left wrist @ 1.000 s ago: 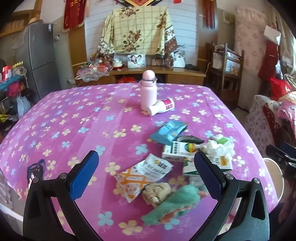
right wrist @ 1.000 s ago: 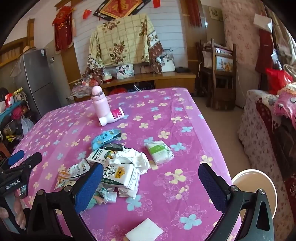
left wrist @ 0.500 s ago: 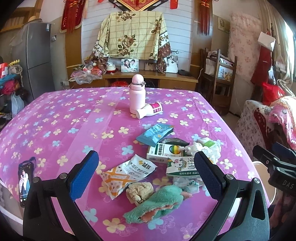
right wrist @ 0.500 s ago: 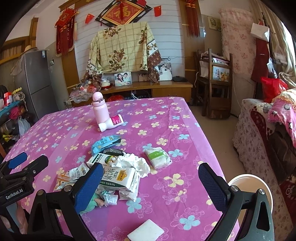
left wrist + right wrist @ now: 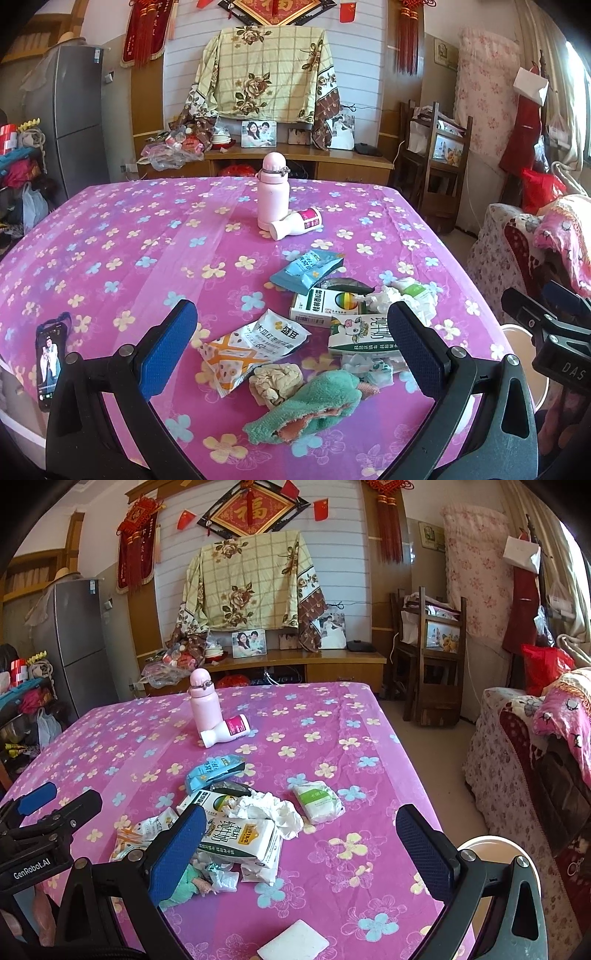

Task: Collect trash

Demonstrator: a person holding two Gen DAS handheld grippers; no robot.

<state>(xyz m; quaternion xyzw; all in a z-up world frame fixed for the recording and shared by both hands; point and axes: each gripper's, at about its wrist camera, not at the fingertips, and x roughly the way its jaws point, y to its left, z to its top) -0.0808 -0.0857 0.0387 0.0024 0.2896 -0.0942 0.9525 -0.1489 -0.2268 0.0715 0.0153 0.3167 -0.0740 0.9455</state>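
1. The trash pile (image 5: 332,332) lies on the pink flowered table (image 5: 110,258), lower centre-right of the left wrist view: a white-and-orange wrapper (image 5: 255,347), a crumpled paper ball (image 5: 275,380), two milk cartons (image 5: 325,308) (image 5: 364,338), a blue packet (image 5: 306,271), crumpled tissue (image 5: 406,299), and a teal cloth (image 5: 306,410) nearest the camera.
2. In the right wrist view the pile sits lower left of centre, a tissue pack (image 5: 318,801) just right of it.
3. Left gripper (image 5: 291,354): jaws spread wide, empty, above the pile.
4. Right gripper (image 5: 301,849): jaws spread wide, empty.
5. A pink bottle (image 5: 273,192) stands upright upper centre, a small white bottle (image 5: 295,223) lying against its base.
6. A phone (image 5: 50,363) lies at the left edge.
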